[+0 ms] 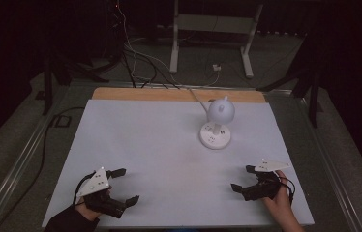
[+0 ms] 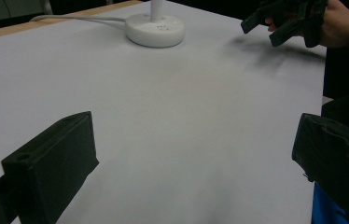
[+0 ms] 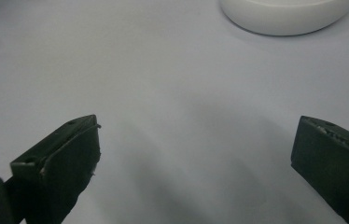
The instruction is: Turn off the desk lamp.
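Observation:
A small white desk lamp (image 1: 216, 125) with a round base and a globe-shaped head stands at the back right of the white table top (image 1: 159, 159); its cable runs off the far edge. Its base (image 2: 155, 29) appears far off in the left gripper view and its rim (image 3: 285, 14) at the top of the right gripper view. My left gripper (image 1: 123, 185) rests near the front left, open, with nothing between its jaws. My right gripper (image 1: 243, 178) sits near the front right, open and empty, and is seen as the far gripper (image 2: 282, 21) in the left gripper view.
A wooden strip (image 1: 179, 94) borders the table's far edge. Beyond it stand a white metal frame (image 1: 213, 34) and loose cables (image 1: 135, 58) on the dark floor. A metal rail (image 1: 19, 159) runs along the table's left side.

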